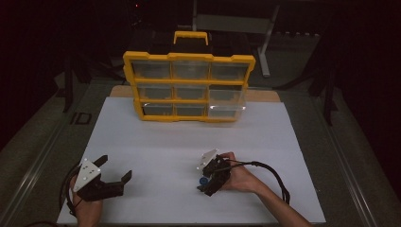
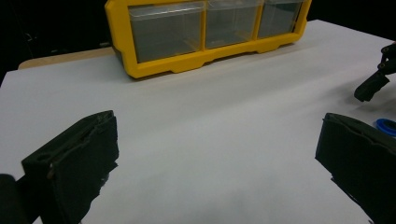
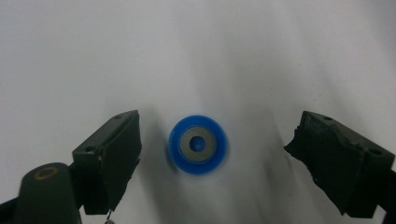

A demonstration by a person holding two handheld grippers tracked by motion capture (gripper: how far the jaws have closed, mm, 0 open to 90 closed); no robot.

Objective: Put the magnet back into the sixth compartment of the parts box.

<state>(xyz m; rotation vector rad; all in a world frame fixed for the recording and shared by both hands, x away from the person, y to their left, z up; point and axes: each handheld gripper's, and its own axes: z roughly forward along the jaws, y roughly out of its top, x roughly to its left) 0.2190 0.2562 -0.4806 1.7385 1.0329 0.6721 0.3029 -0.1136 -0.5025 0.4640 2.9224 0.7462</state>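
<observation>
White flat-topped table (image 1: 189,156), dim room around it. At the far edge stands a yellow plastic organiser case (image 1: 189,87) with nine clear drawers in three rows, upright, black-and-yellow carry handle on top; in the high view the middle and bottom drawers of the right column sit pulled out slightly from the frame.

Left hand-held gripper (image 1: 116,168): black, grey three-cornered plate on top, held in the person's left hand at the near left of the table. Jaws spread wide, nothing between them; left gripper view shows bare white surface in the gap. Well apart from the case.

Right hand-held gripper (image 1: 203,182): held in the right hand near the table's middle front, tilted down toward the surface, cable trailing to the right. Jaws stand wide open, pads clear of any object.

Small round blue plastic disc with a grey metal ring at its centre (image 3: 197,144): lies flat on the table, between the right jaws, closer to the left jaw in the right gripper view, touching neither. Slight blur around its rim.
</observation>
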